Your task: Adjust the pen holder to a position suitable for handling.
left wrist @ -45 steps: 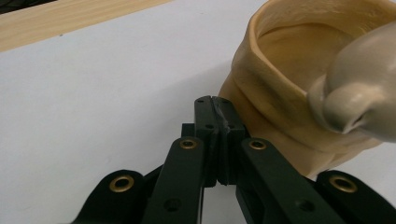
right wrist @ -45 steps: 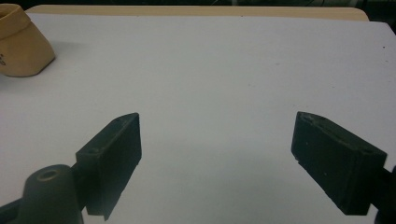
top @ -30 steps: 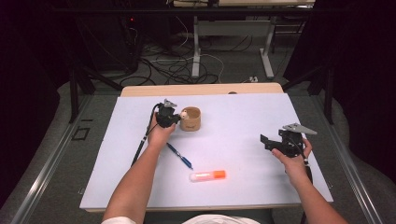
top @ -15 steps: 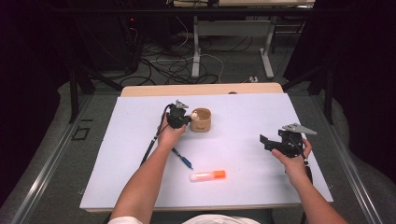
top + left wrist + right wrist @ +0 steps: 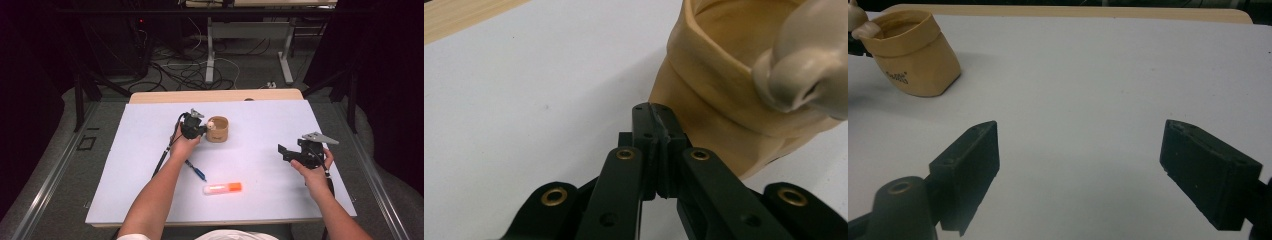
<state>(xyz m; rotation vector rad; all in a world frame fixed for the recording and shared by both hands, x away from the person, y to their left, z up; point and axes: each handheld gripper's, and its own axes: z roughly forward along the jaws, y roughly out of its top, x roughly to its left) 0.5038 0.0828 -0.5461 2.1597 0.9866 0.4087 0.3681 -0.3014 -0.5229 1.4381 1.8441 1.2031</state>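
The left tongs are seen closed with nothing between the jaws, their tips just beside the left wall of the tan, soft-sided round pot, which stands upright on the white tabletop towards its far middle. A pale rounded lump is seen at the pot's rim. The right tongs are held wide open and empty, well apart at the right.
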